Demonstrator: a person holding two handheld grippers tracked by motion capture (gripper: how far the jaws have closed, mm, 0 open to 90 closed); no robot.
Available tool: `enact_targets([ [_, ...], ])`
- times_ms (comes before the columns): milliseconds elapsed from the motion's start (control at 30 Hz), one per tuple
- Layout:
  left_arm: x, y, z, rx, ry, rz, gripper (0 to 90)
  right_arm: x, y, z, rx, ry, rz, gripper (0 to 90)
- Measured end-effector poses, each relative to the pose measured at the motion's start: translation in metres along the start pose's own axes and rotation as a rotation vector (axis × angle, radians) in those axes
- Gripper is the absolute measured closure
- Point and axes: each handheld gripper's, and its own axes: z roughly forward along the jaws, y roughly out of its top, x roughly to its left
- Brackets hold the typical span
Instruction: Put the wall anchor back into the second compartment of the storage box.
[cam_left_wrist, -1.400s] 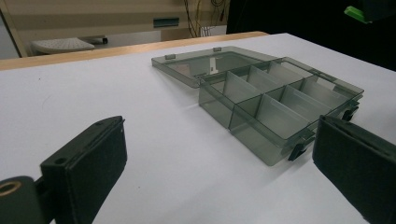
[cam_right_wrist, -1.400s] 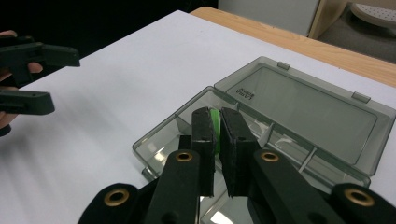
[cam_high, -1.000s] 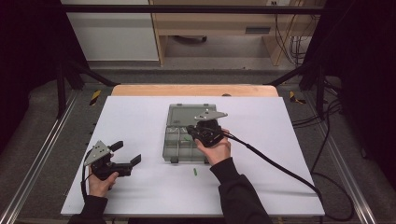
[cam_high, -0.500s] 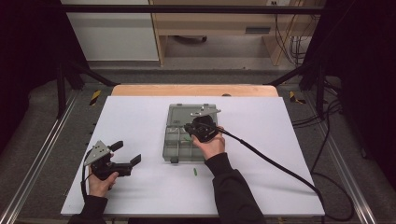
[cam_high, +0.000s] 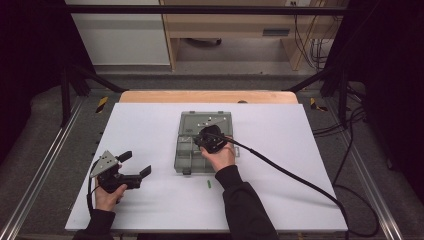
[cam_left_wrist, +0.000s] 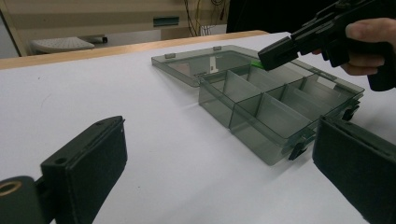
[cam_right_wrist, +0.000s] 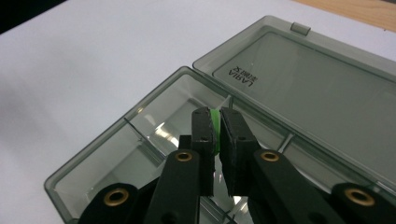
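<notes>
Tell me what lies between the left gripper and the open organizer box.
Only bare white table: in the high view, nothing sits between the left gripper and the organizer box.

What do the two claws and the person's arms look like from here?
Both claws, left claw and right claw, are black with flat rectangular pads; brass-coloured pivot rings show. The left carries a grey triangular plate. A thick black cable trails from the right. Sleeves are dark, hands bare.
</notes>
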Motion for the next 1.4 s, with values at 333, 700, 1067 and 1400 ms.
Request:
enact_targets([
  [333,0.000,0.000,0.000,0.003,0.001,0.003,2.9,-0.003,-0.008,0.015,0.065,-0.021,-0.009,84.5],
  [700,0.000,0.000,0.000,0.004,0.001,0.002,3.0,-0.001,0.000,-0.002,-0.025,-0.025,-0.028,63.5],
  [1067,0.000,0.000,0.000,0.003,0.002,0.002,3.0,0.002,0.006,-0.050,-0.160,-0.019,-0.062,25.4],
  [1400,0.000,0.000,0.000,0.005,0.002,0.006,2.9,0.001,-0.008,-0.095,-0.210,-0.042,-0.067,7.9],
])
